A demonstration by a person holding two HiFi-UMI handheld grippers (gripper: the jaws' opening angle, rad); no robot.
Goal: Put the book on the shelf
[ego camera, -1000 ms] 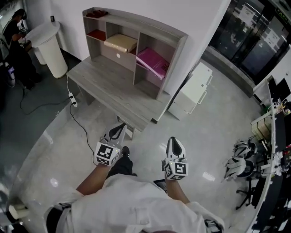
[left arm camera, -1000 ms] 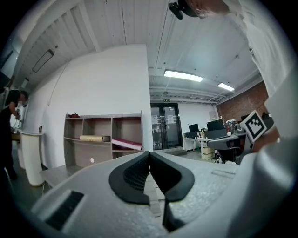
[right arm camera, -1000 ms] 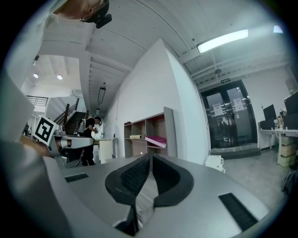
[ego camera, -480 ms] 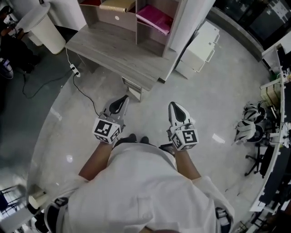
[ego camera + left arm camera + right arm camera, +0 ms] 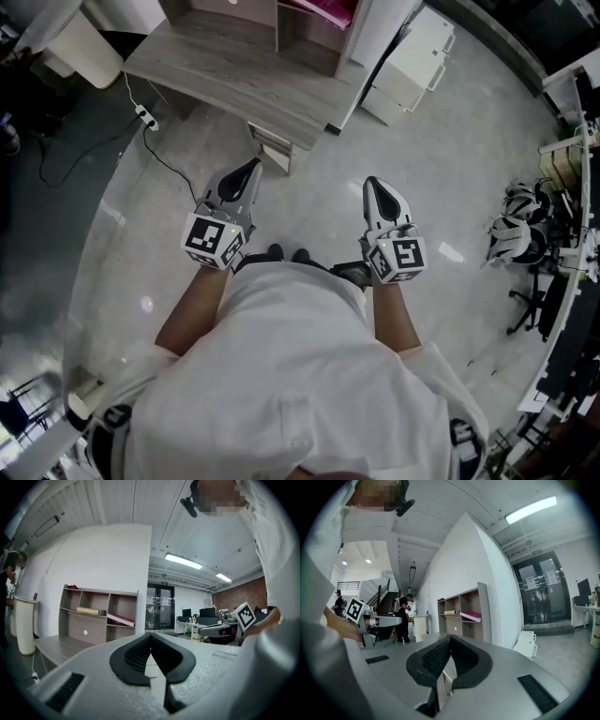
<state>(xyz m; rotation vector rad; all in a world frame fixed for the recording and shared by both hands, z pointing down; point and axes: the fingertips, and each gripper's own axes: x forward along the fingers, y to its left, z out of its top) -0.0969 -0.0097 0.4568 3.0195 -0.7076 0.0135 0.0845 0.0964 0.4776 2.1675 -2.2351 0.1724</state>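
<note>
A grey wooden desk [image 5: 234,75] with a shelf unit stands ahead of me, its shelves mostly cut off at the top of the head view. A pink book [image 5: 121,618] lies slanted in the shelf's right compartment, also visible as the pink book [image 5: 471,615] in the right gripper view. A tan book [image 5: 88,611] lies on the middle shelf. My left gripper [image 5: 249,169] and right gripper [image 5: 374,184] hover over the floor, short of the desk. Both are shut and empty, jaws touching.
A white bin [image 5: 70,42] stands left of the desk and a white cabinet [image 5: 408,56] to its right. A power strip with cable [image 5: 142,114] lies on the floor. Chairs and gear [image 5: 516,234] crowd the right side. A person [image 5: 404,616] stands beyond the desk.
The desk and shelf have slid toward the top edge of the head view. Both grippers sit higher and a little wider apart in the frame, still shut and empty.
</note>
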